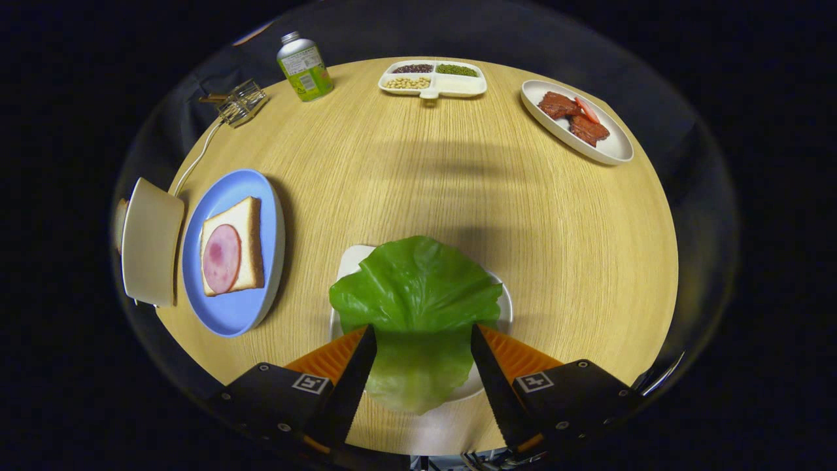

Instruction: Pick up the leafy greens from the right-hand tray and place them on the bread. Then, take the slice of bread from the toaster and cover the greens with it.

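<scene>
Right now the gripper hangs over one leafy green, its two fingers spread wide with the leaf lying between them; the jaws are released, and neither finger clearly presses on the leaf. That single big leaf lies on one white tray at the near middle of the round wooden table, covering most of it.

To the left sits one blue plate carrying one slice of bread with one round of ham on top. Just left of the plate, at the table's edge, stands one cream toaster; a white cord runs from it toward the far left, where one small wire rack sits.

At the far side there is one green can, tilted in the fisheye view, and to its right one white divided dish with four compartments: dark beans, green beans, pale beans and one that looks white. On the far right lies one white oval plate holding two pieces of dark red meat and one thin red slice between them.
</scene>
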Available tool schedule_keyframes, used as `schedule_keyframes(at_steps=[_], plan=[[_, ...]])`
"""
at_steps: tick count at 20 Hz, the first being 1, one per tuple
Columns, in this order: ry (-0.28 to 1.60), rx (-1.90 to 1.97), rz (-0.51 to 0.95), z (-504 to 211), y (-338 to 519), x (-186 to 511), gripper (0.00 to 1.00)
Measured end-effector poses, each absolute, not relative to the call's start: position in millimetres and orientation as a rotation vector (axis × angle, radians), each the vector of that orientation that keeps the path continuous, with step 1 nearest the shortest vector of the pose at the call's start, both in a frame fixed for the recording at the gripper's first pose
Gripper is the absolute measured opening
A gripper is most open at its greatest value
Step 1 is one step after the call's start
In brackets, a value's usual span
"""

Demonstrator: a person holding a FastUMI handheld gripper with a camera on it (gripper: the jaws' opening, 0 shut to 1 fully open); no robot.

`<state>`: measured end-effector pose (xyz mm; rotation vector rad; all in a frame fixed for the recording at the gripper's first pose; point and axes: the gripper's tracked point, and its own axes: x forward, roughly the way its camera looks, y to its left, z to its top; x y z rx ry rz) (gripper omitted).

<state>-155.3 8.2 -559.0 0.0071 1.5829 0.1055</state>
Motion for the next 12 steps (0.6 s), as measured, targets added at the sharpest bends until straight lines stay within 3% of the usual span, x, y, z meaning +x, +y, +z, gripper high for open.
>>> schedule_keyframes(at_steps=[7,12], plan=[[1.616,0.027,0.052,-563.4,8.6,-159.2,0.71],[1.605,0.033,0.052,-563.3,8.5,-158.5,0.38]])
